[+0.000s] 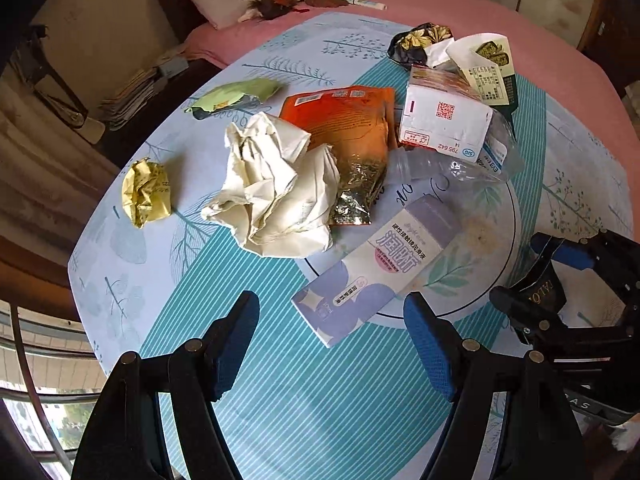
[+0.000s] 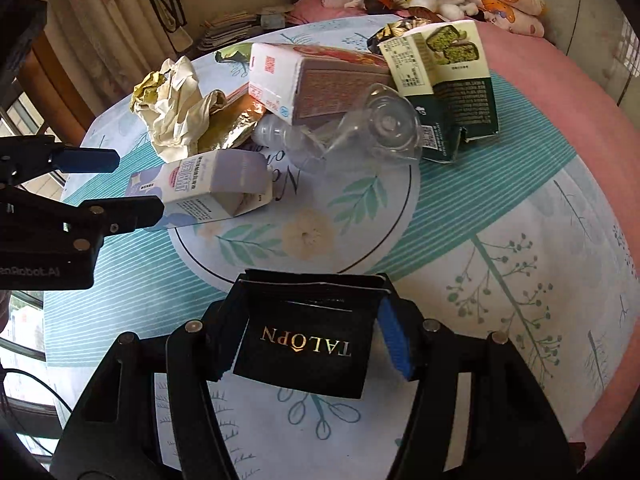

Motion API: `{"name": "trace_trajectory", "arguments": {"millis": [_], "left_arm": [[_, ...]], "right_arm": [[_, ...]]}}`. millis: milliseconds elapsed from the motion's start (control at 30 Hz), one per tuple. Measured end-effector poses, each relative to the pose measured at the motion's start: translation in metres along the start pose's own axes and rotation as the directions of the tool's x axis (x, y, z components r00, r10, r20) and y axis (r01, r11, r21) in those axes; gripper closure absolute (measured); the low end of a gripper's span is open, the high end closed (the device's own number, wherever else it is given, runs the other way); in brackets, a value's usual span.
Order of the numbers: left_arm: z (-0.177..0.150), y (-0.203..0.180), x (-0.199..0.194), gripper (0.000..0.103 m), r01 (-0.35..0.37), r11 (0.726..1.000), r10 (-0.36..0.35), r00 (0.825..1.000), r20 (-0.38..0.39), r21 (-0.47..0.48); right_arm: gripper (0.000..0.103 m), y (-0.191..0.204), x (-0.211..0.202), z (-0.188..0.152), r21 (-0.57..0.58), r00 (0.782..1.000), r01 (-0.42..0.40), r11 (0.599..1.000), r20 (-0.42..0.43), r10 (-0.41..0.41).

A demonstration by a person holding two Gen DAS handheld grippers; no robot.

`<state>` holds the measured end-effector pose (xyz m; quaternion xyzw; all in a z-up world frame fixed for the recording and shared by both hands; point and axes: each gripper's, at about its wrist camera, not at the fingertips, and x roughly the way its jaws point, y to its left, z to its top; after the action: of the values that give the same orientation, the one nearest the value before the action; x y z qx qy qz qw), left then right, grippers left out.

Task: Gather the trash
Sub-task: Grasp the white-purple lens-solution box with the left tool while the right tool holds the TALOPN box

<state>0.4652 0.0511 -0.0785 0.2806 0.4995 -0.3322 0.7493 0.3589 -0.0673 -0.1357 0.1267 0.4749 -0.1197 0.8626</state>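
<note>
room: bedroom, pink bed [image 1: 460, 16] on the far side
surface: leafy teal tablecloth [image 2: 500, 240], trash piled mid-table
left gripper [image 1: 332, 344]: fingers wide, nothing between them
right gripper [image 2: 308, 336]: clamped on black packet [image 2: 304, 344]

We read "TALOPN" in gold letters, upside down, on the black packet [image 2: 306, 344] clamped between the pads of the right gripper [image 2: 310, 340]; in the left wrist view the same packet [image 1: 540, 290] shows only "ALO". The white carton [image 1: 442, 120] carries a red QR code, the number "795642", a "14" and a blue "SIG" mark. On the body of the left gripper [image 2: 132, 184], seen from the right wrist, stands "enRobot.AI", cut off at the frame edge. The purple and white box [image 1: 374, 270] bears Chinese print that we cannot make out.
</note>
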Motion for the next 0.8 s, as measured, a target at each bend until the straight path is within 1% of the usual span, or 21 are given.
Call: {"name": "trace_trajectory", "arguments": {"millis": [167, 233, 267, 300, 333, 367, 400, 600, 733, 800], "left_arm": [[0.015, -0.01, 0.019, 0.027, 0.043, 0.998, -0.041, 0.999, -0.031, 0.041], [0.019, -0.014, 0.025, 0.029, 0.061, 0.997, -0.059, 0.997, -0.042, 0.045], [0.02, -0.016, 0.027, 0.035, 0.07, 0.996, -0.068, 0.996, -0.049, 0.047], [0.02, -0.018, 0.029, 0.044, 0.076, 0.996, -0.073, 0.996, -0.057, 0.048], [0.021, -0.02, 0.031, 0.05, 0.081, 0.996, -0.078, 0.995, -0.068, 0.045], [0.021, -0.022, 0.033, 0.06, 0.088, 0.996, -0.085, 0.993, -0.077, 0.035], [0.021, -0.022, 0.034, 0.067, 0.09, 0.996, -0.088, 0.993, -0.082, 0.023], [0.007, -0.031, 0.022, 0.069, 0.081, 0.994, -0.085, 0.995, -0.058, -0.08], [-0.007, -0.042, 0.003, 0.069, 0.095, 0.981, -0.103, 0.994, -0.038, -0.168], [-0.016, -0.052, -0.01, 0.069, 0.087, 0.976, -0.094, 0.995, -0.025, -0.199]], "right_arm": [[0.046, -0.02, -0.011, -0.007, 0.044, 1.0, 0.002, 0.999, -0.002, -0.002], [0.046, -0.026, -0.015, -0.009, 0.05, 1.0, -0.001, 0.999, -0.002, 0.001], [0.046, -0.03, -0.017, -0.011, 0.052, 1.0, -0.004, 0.999, -0.002, 0.004], [0.046, -0.031, -0.019, -0.012, 0.055, 1.0, -0.006, 0.998, -0.003, 0.006], [0.046, -0.038, -0.022, -0.013, 0.057, 1.0, -0.009, 0.998, -0.004, 0.009], [0.046, -0.039, -0.023, -0.014, 0.058, 1.0, -0.012, 0.998, -0.006, 0.013], [0.046, -0.038, -0.023, -0.014, 0.057, 1.0, -0.016, 0.998, -0.009, 0.016], [0.046, -0.05, -0.037, -0.019, 0.044, 0.997, -0.069, 0.997, -0.018, 0.07], [0.046, -0.053, -0.05, -0.017, 0.028, 0.993, -0.117, 0.993, -0.01, 0.118], [0.046, -0.057, -0.06, -0.016, 0.016, 0.99, -0.144, 0.989, 0.001, 0.144]]}}
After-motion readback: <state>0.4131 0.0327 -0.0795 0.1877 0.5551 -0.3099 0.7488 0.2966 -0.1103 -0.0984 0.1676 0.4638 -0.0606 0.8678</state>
